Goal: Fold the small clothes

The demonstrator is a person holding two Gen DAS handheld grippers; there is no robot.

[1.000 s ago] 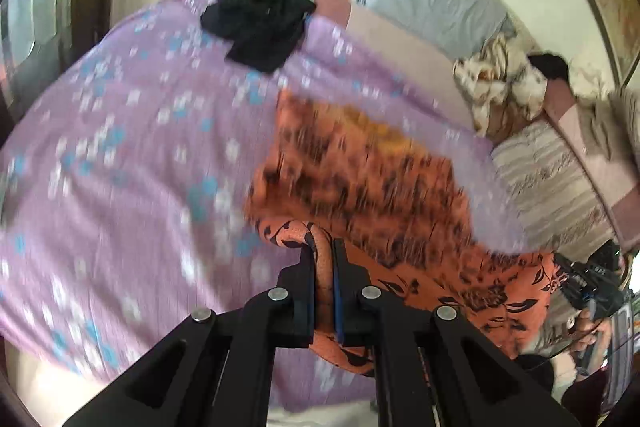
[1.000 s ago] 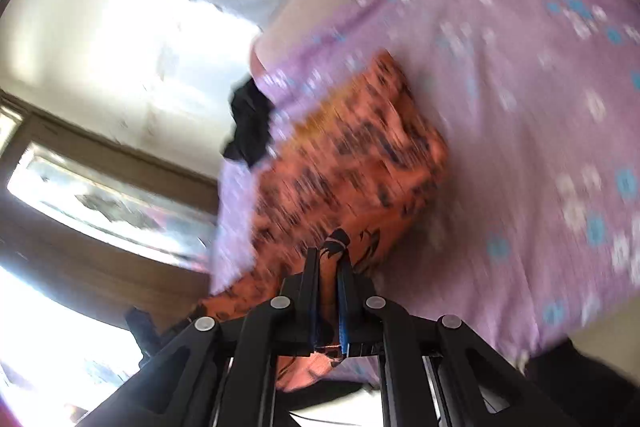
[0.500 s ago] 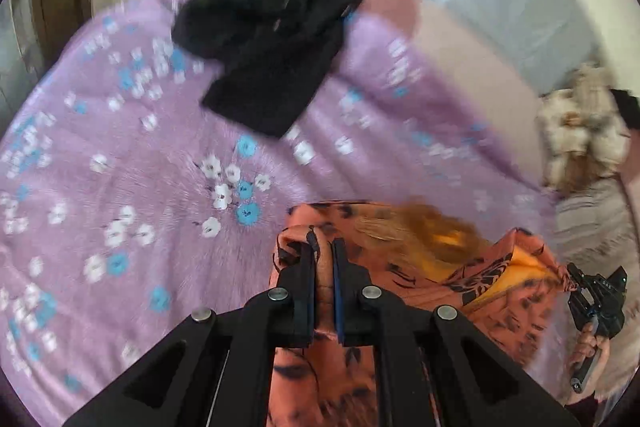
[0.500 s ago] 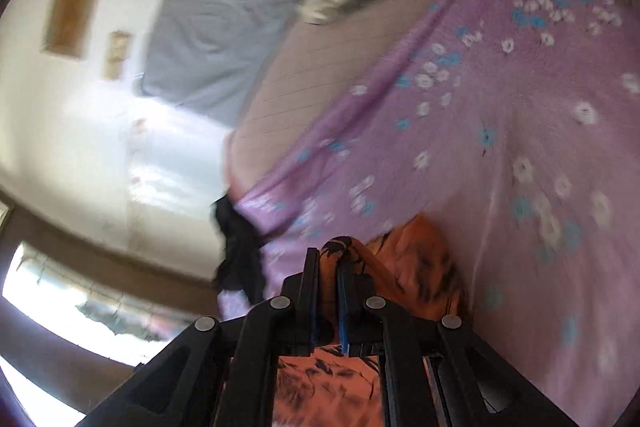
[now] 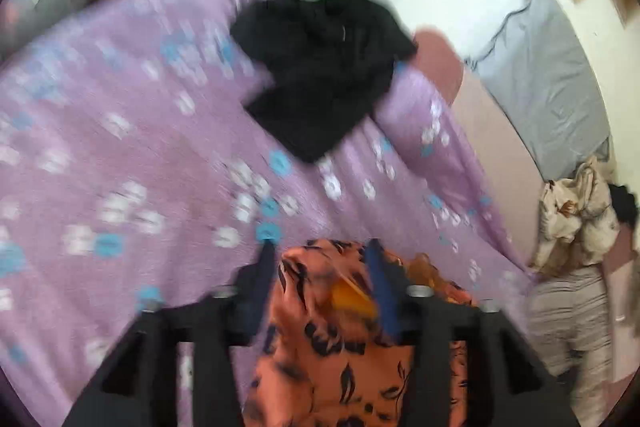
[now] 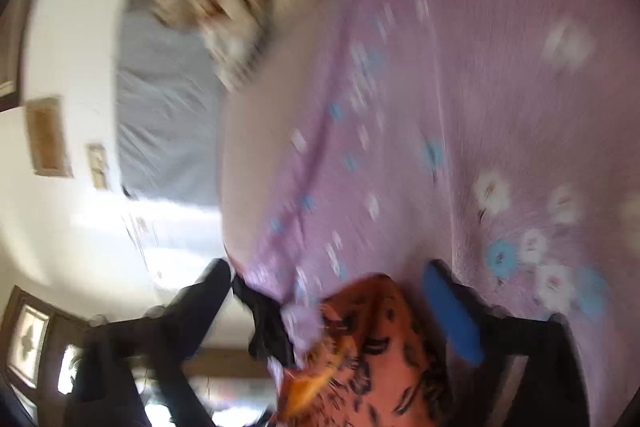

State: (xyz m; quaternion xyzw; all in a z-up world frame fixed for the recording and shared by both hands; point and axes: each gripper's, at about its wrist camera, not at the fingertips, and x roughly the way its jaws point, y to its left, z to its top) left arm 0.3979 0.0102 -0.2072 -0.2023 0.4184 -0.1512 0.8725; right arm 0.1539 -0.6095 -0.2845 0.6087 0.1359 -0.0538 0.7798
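Left gripper point(image 5: 322, 255) and right gripper point(image 6: 332, 283): jaws have just been opening, now spread, gripping nothing. The orange patterned garment point(image 5: 332, 339) lies between them on the purple floral bedspread point(image 5: 120, 167). Recommend backing out cleanly so the fold is undisturbed.

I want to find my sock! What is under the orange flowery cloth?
The orange cloth with black leaf print lies on the purple bedspread with white and blue flowers. Whatever sits beneath its folds is covered, so a sock cannot be seen.
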